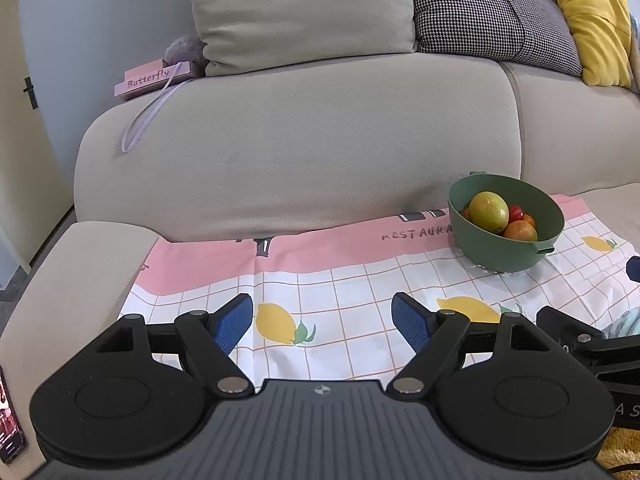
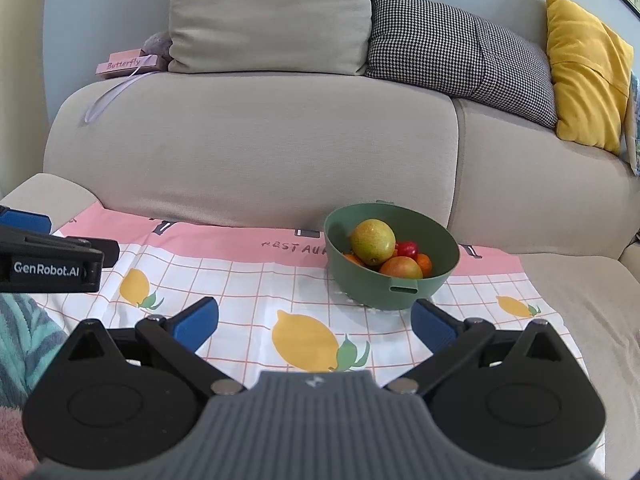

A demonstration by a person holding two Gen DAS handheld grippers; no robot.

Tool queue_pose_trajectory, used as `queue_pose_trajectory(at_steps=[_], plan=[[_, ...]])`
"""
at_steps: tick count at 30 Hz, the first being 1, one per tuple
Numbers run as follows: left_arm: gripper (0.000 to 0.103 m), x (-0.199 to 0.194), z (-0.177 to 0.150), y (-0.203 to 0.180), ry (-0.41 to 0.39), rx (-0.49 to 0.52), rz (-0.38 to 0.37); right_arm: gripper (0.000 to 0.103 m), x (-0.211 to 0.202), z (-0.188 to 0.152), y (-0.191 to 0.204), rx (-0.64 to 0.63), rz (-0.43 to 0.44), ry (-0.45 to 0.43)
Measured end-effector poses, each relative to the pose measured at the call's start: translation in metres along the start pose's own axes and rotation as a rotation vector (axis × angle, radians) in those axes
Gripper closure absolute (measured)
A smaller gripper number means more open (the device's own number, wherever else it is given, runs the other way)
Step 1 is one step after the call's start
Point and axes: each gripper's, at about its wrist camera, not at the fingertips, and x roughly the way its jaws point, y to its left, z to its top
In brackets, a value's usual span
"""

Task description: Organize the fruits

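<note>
Green bowl [image 2: 391, 256] of fruits [image 2: 373, 242] on lemon-print cloth [image 2: 256, 280] spread over the sofa seat [image 2: 580, 304], left gripper [image 1: 322, 322] spread wide and empty above the cloth, right gripper [image 2: 314, 322] likewise spread, just before the bowl

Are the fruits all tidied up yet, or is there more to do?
It looks nearly done, maybe finished. The fruits sit piled in the green bowl on the lemon cloth; only printed lemons lie outside. The left gripper and right gripper are open, holding nothing.
</note>
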Motion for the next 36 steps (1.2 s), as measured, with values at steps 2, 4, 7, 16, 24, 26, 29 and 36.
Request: queue_pose_trajectory(at_steps=[2, 4, 7, 16, 24, 26, 29, 36], plan=[[0.010, 0.0000, 0.0000, 0.0002, 0.000, 0.001, -0.001, 0.004, -0.0002, -0.0002, -0.0006, 0.001, 0.000, 0.000], [0.010, -0.0001, 0.0000, 0.0003, 0.000, 0.001, -0.002, 0.004, -0.0007, -0.0003, -0.0008, 0.004, -0.002, 0.001], [0.010, -0.0005, -0.0002, -0.0003, 0.000, 0.002, -0.001, 0.004, -0.0011, -0.0002, -0.0021, 0.009, -0.004, 0.001], [0.010, 0.0000, -0.0015, 0.0030, 0.005, 0.010, 0.001, 0.004, -0.0026, -0.0017, -0.0028, 0.015, -0.008, 0.005], [0.010, 0.0000, -0.0014, 0.0046, 0.008, 0.012, -0.001, 0.004, -0.0030, -0.0031, -0.0022, 0.018, -0.010, 0.008], [0.010, -0.0001, -0.0015, 0.0050, 0.008, 0.013, -0.001, 0.004, -0.0031, -0.0039, -0.0013, 0.022, -0.013, 0.009], [0.010, 0.0001, -0.0011, 0.0051, 0.010, 0.014, -0.002, 0.004, -0.0029, -0.0042, -0.0006, 0.025, -0.015, 0.011], [0.010, -0.0007, -0.0022, 0.0062, 0.005, 0.024, -0.002, 0.004, -0.0019, -0.0047, 0.0000, 0.032, -0.020, 0.020]])
